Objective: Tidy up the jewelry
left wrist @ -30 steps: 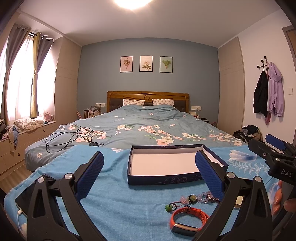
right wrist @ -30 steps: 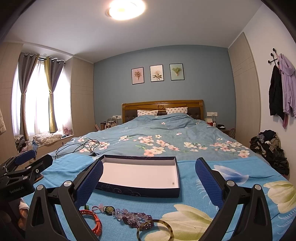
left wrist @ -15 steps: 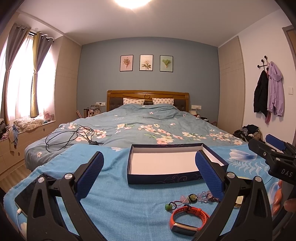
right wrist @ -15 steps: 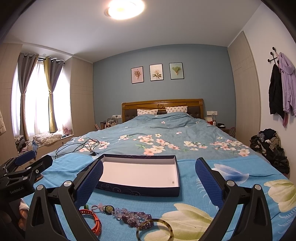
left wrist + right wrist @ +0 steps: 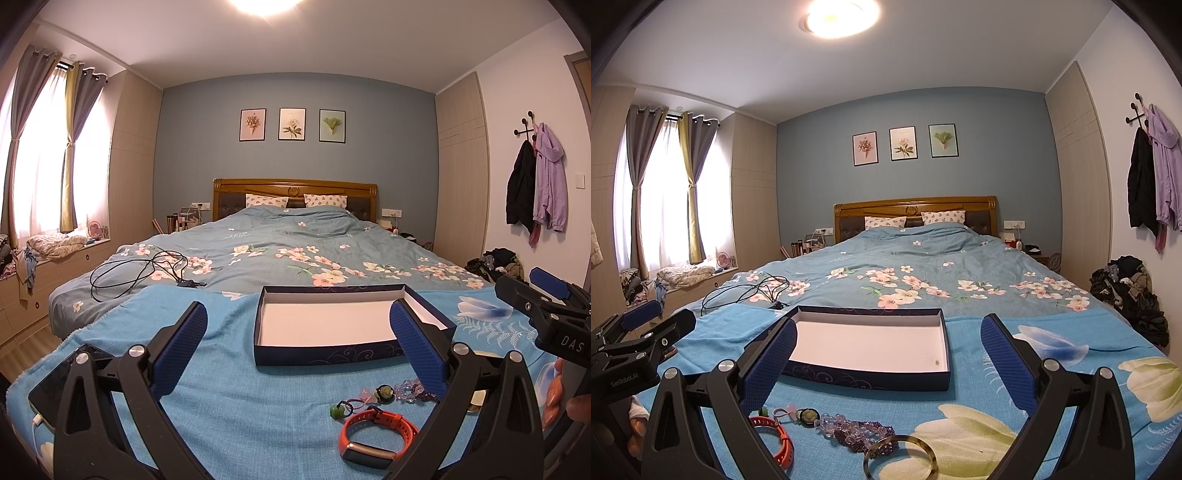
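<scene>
the left claw [image 5: 295, 347] hangs over the near end of the bed [image 5: 288, 240] with its blue-padded fingers [image 5: 177, 350] spread wide apart, gripping nothing and touching nothing. the right claw [image 5: 886, 362] is likewise wide apart and empty; in the left wrist view it shows at the far right edge [image 5: 546, 306], and in the right wrist view the left claw shows at the left edge [image 5: 639, 339]

the jewelry lies on the bright blue floral blanket [image 5: 997, 406] at the near end of the bed, just in front of the dark blue box lid [image 5: 868, 347], which sits open side up with a bare white inside. from left to right in the right wrist view: an orange smart band [image 5: 779, 443], a small green bead charm on a cord [image 5: 337, 410], a round pendant [image 5: 808, 415], a purple crystal bead bracelet [image 5: 857, 432] and a tortoiseshell bangle [image 5: 900, 458] touching the bracelet's right end. all pieces are outside the box

a smartphone [image 5: 62, 384] with a white cable lies at the near left of the blanket, and a black cable [image 5: 136, 273] is coiled farther back on the left

against the frames half a second and a second ago, both claws keep the same spread and the jewelry and box have not shifted; only a very slight change of camera pose
</scene>
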The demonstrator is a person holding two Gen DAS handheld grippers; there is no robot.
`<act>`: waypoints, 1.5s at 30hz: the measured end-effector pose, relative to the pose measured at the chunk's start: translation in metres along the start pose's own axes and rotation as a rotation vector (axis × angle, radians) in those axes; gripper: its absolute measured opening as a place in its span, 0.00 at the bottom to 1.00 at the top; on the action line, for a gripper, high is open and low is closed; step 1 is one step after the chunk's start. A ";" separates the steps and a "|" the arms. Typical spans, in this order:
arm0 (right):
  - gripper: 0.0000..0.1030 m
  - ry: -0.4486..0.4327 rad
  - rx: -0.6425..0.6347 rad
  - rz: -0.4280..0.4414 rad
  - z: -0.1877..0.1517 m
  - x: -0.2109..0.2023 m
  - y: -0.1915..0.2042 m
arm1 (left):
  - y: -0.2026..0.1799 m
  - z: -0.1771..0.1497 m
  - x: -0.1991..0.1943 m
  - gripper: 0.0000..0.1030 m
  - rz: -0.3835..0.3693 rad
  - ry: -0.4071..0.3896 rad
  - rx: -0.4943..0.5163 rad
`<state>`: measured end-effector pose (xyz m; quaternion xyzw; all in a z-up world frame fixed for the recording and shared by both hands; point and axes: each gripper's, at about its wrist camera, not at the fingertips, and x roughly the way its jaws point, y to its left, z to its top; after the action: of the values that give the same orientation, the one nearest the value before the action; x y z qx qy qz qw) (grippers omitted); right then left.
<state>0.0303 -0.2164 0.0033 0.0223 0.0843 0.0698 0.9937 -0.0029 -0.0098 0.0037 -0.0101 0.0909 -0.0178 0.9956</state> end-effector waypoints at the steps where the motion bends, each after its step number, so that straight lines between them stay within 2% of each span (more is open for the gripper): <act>1: 0.93 0.000 -0.001 -0.001 0.000 0.000 0.000 | 0.000 0.000 0.000 0.94 -0.001 0.001 0.000; 45: 0.93 0.014 0.003 0.000 -0.002 0.003 -0.001 | 0.002 -0.003 0.003 0.94 -0.010 0.025 0.001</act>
<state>0.0331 -0.2172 0.0007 0.0234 0.0915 0.0699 0.9931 -0.0003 -0.0082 -0.0003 -0.0096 0.1033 -0.0230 0.9943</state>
